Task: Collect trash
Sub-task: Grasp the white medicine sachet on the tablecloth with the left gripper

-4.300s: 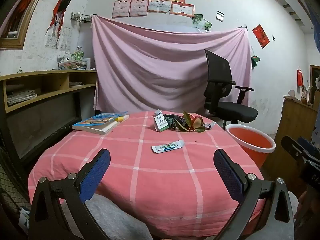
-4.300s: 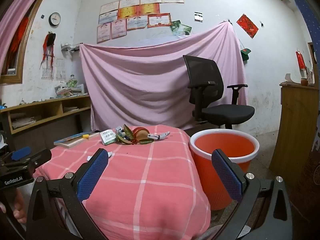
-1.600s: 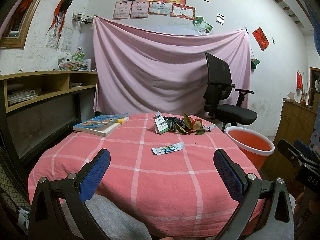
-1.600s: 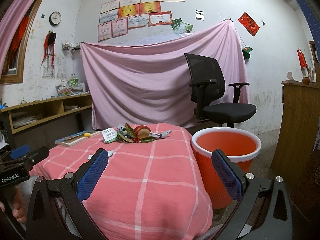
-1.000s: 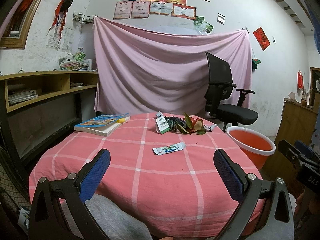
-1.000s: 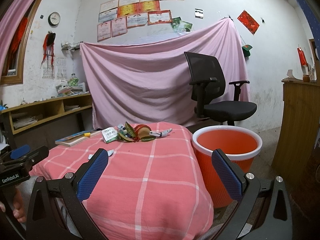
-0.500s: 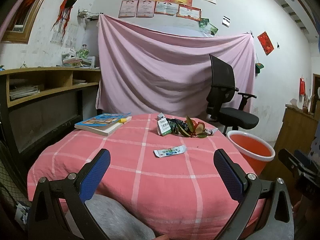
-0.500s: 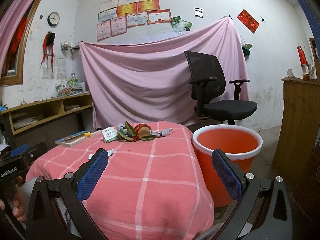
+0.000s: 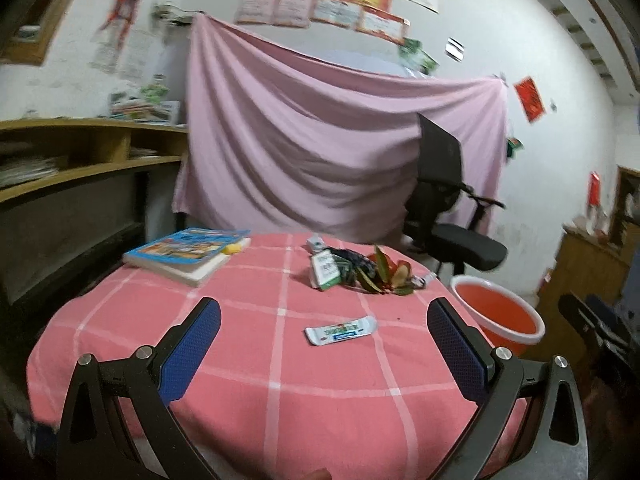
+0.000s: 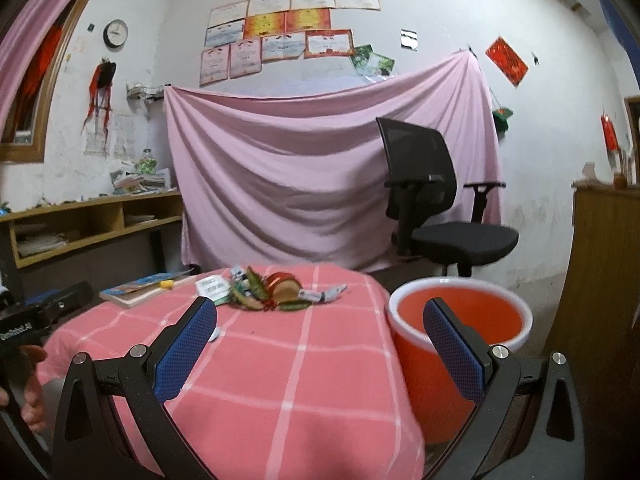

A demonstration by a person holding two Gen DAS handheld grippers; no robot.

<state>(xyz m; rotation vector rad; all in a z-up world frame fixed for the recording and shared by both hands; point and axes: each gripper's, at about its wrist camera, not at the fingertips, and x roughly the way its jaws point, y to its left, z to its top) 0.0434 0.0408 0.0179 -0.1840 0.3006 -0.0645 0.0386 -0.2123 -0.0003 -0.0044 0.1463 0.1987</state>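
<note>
A white wrapper (image 9: 341, 330) lies flat on the pink checked tablecloth (image 9: 248, 360), just beyond my open, empty left gripper (image 9: 320, 344). Farther back a pile of trash (image 9: 356, 270) holds a white-green carton, dark wrappers and red-green leaves; it also shows in the right wrist view (image 10: 264, 290). An orange bucket (image 10: 460, 320) stands on the floor to the right of the table, also in the left wrist view (image 9: 498, 318). My right gripper (image 10: 320, 340) is open and empty, over the table's right edge and the bucket.
A book (image 9: 188, 254) with a yellow item lies at the table's far left. A black office chair (image 10: 432, 216) stands behind the bucket before a pink sheet. Wooden shelves (image 9: 80, 168) run along the left wall; a wooden cabinet (image 10: 604, 264) stands at right.
My left gripper has tilted up and moved forward over the table, so the wrapper sits nearer between the fingers. My right gripper has dropped slightly and moved closer to the bucket.
</note>
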